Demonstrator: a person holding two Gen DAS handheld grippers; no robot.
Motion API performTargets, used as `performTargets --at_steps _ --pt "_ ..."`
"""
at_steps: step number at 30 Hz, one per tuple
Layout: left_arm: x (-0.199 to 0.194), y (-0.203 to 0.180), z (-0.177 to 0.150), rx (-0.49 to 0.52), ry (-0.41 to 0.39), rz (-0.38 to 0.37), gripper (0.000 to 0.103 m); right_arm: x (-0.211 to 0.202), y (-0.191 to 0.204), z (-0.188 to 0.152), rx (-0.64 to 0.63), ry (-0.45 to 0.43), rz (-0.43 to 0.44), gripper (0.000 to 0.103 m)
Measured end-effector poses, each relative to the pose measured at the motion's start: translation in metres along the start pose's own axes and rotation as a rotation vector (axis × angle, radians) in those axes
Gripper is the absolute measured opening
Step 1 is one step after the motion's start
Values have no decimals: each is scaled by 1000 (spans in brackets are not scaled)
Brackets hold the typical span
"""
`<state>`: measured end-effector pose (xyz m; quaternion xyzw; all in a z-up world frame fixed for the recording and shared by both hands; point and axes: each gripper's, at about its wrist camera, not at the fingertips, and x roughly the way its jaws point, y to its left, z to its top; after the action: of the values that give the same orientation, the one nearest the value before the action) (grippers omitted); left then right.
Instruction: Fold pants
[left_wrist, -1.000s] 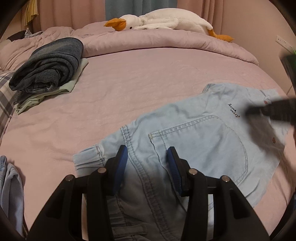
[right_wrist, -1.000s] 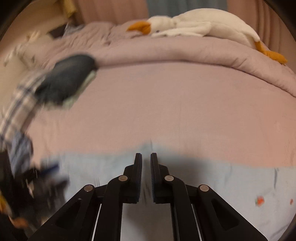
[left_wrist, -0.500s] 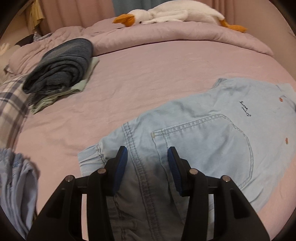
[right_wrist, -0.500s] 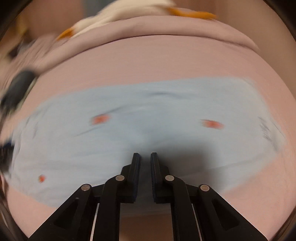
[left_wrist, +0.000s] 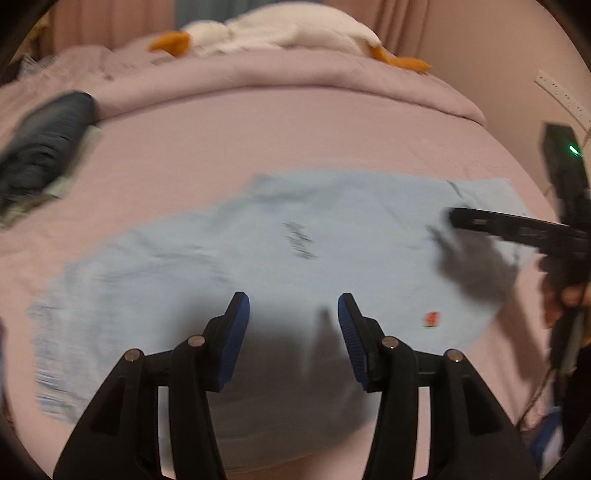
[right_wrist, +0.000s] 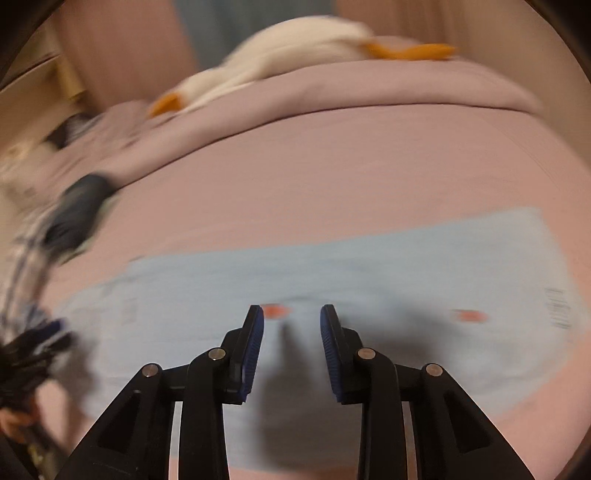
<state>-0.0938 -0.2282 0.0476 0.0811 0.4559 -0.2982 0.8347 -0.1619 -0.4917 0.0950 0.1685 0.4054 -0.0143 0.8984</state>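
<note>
Light blue denim pants (left_wrist: 258, 258) lie flat and folded on the pink bed sheet; they also show in the right wrist view (right_wrist: 369, 273), with small red marks on the cloth. My left gripper (left_wrist: 293, 314) is open and empty, hovering over the near part of the pants. My right gripper (right_wrist: 291, 325) is open and empty over the pants' near edge; it also shows at the right of the left wrist view (left_wrist: 458, 221), low over the pants' right end. Both views are motion-blurred.
A stack of folded dark clothes (left_wrist: 44, 144) lies at the left of the bed (left_wrist: 295, 140). A white goose plush (left_wrist: 280, 33) rests on the rolled pink duvet (left_wrist: 295, 81) at the back. A power strip (left_wrist: 561, 92) hangs on the right wall.
My right gripper has opened from shut. My left gripper has swung right along the pants towards their waist end, staying open. The pants lie still.
</note>
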Motion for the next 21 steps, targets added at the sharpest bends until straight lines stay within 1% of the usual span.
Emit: performTargets --at_steps 1,3,4,5,7,10,11,12,15,16,17,18,20,21 --pt "8 -7 -2 3 22 -11 49 10 11 0 -20 24 13 31" --pt "20 -17 -8 30 55 4 49 28 9 7 -40 64 27 31" --pt "25 -20 -12 53 63 25 49 35 2 9 -32 76 20 31" --pt "25 -21 -13 65 55 29 50 34 -10 11 -19 83 5 31" --pt "25 -17 -14 58 45 17 50 35 -38 20 33 80 -26 30" --pt "24 -13 -15 42 49 -1 50 18 -92 27 127 30 -116 30" --pt "24 -12 -16 43 48 -1 50 10 -115 31 170 17 -118 30" --pt "25 -12 -17 45 47 1 50 1 -145 34 243 -1 -128 30" --pt "24 -17 -20 51 40 9 51 -22 -202 35 369 -54 -196 30" --pt "24 -17 -20 51 37 9 51 -32 -222 33 411 -70 -236 30" --pt "25 -15 -21 47 33 6 51 -34 -226 28 435 -78 -259 30" --pt "25 -14 -21 40 30 4 51 -47 -239 24 472 -104 -268 30" --pt "25 -13 -23 28 25 6 51 -63 -239 16 482 -138 -244 32" --pt "24 -13 -24 23 23 5 51 -70 -234 10 457 -146 -220 34"
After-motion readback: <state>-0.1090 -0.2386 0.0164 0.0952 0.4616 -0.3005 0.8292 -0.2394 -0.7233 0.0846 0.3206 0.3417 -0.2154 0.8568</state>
